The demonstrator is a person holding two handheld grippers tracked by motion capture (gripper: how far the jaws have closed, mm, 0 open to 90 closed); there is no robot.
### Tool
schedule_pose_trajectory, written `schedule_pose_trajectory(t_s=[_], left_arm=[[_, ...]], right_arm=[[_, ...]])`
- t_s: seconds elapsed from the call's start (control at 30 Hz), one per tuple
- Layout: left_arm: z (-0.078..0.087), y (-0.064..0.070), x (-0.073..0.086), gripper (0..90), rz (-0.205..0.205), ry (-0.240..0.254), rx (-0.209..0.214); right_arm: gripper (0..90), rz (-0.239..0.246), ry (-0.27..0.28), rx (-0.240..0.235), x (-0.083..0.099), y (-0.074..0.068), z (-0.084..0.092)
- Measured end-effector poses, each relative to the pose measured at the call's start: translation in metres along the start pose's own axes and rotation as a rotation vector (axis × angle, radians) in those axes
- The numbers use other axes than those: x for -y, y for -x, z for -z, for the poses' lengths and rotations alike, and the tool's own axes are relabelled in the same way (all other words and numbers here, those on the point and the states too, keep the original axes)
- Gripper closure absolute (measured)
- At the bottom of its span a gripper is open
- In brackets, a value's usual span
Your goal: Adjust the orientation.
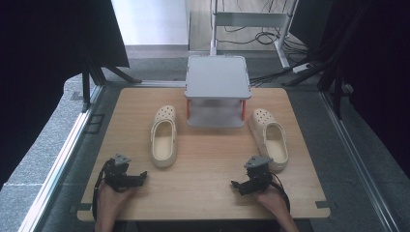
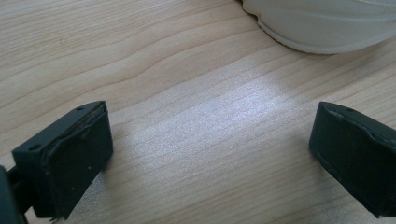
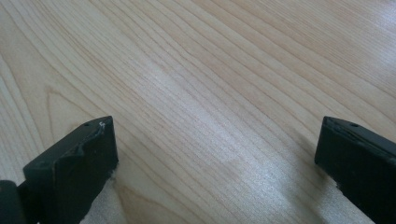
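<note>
Left gripper (image 1: 138, 178), jaws apart, empty; left clog (image 1: 164, 136) at its 1 o'clock, long axis 12–6. Right gripper (image 1: 238, 186) gaping too, right clog (image 1: 270, 135) at 1 o'clock.

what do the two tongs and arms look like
Both tongs, left and right, are black, each topped by a grey three-cornered plate, with black cables trailing back along the bare, sleeveless forearms. Their jaws are blocky black pads with worn edges.
</note>
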State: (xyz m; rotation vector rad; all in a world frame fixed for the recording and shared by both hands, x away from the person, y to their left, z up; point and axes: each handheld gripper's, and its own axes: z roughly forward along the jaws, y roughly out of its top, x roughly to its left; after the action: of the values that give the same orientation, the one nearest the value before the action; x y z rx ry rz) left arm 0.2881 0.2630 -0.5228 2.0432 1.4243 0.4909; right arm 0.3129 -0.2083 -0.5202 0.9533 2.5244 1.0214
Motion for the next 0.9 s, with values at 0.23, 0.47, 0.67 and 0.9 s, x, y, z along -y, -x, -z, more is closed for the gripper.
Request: schedule_pose_trajectory(t_s=[0.23,0.47,0.67,0.9], left_arm=[[-0.0015,0.0012,-0.0018,0.7,-0.003,0.004,0.002],[-0.0032,0.0018,-0.0038,0.1,-0.007,0.001,0.006],[-0.0036,0.002,-0.0042,0.0,-0.007,-0.001,0.004],[-0.0037,0.0022,-0.0044,0.0,-0.005,-0.002,0.002]], right_arm=[[0.2,0.0,0.003,0.005,0.0005,0.0,0.0007],[1.5,-0.011,0.008,0.011,0.001,0.0001,0.0016],[0.5,-0.012,0.007,0.015,0.0006,-0.0006,0.001],[0.4,-0.024,-0.002,0.021,-0.0005,-0.0021,0.0007]])
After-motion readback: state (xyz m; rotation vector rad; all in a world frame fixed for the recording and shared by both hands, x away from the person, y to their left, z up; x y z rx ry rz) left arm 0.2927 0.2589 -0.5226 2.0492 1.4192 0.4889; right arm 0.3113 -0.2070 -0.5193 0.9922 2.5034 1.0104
